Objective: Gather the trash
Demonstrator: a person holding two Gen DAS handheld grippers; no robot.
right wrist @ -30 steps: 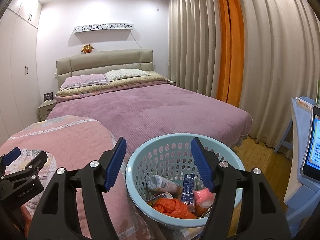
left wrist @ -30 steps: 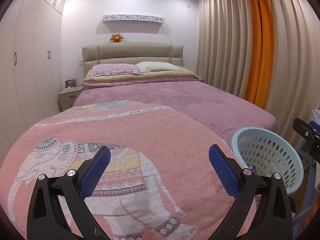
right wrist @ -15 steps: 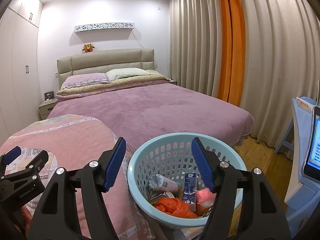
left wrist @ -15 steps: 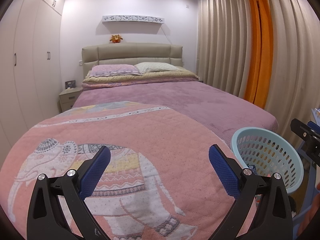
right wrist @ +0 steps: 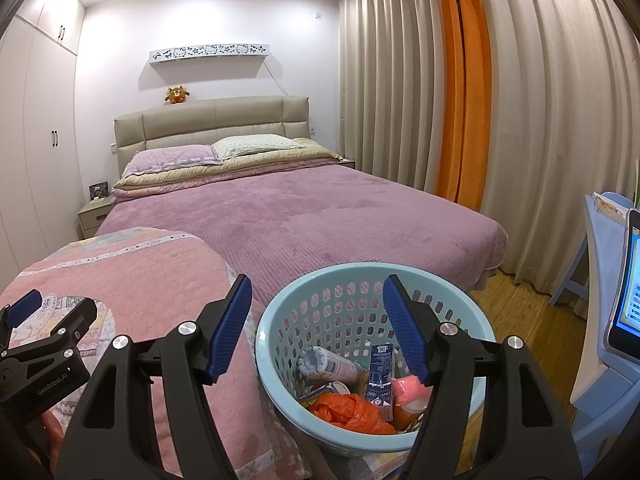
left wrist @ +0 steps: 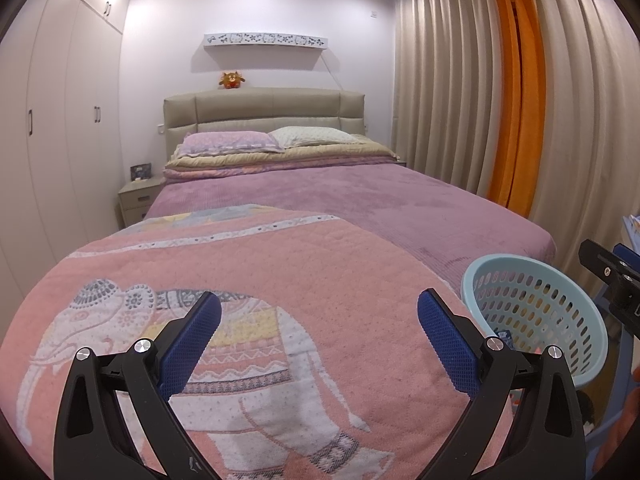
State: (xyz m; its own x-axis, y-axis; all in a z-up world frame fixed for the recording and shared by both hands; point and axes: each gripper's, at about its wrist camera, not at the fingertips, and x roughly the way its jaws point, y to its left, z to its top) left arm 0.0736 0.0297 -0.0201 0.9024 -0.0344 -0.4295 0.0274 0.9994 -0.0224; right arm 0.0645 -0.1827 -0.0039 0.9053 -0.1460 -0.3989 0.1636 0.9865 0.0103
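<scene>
We see our left gripper spread wide and empty above the pink elephant blanket, while our right gripper, equally wide and holding nothing, hangs over the blue basket where the trash lies.

Purple-covered bed, pink elephant quilt, beige and orange curtains, white wardrobe, bedside table

Bedroom count
One pale-blue perforated plastic basket, two pillows, one orange plush toy, two black grippers.
</scene>
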